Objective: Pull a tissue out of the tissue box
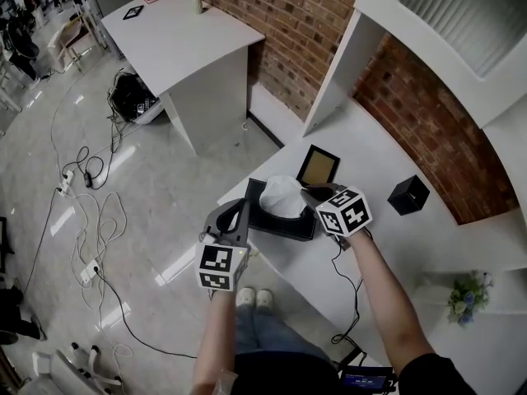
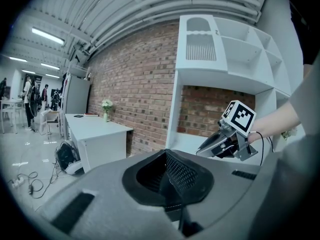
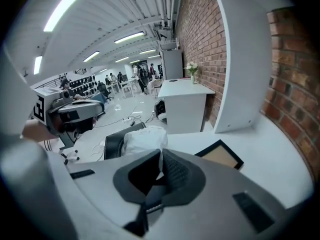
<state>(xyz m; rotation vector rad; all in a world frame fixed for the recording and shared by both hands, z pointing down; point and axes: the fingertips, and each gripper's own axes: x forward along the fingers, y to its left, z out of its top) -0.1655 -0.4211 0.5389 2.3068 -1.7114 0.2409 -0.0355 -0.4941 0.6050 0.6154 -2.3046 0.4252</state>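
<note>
A black tissue box [image 1: 284, 220] sits near the front edge of the white counter [image 1: 387, 237], with a white tissue [image 1: 282, 196] puffed up out of its top. My right gripper [image 1: 310, 194] reaches in from the right and is shut on the tissue; in the right gripper view a white fold [image 3: 159, 160] is pinched between the pads of the gripper [image 3: 159, 168], with the bulk of the tissue [image 3: 144, 139] and the box [image 3: 113, 144] just beyond. My left gripper [image 1: 238, 211] hovers by the box's left side, jaws together with nothing between them [image 2: 170, 178].
A small picture frame [image 1: 318, 166] leans behind the box, and a black cube [image 1: 408, 194] stands further right. A flower bunch [image 1: 466, 296] lies at the counter's right end. White shelving [image 1: 428, 39] rises against the brick wall. Cables [image 1: 90, 212] trail over the floor beside a white desk [image 1: 185, 35].
</note>
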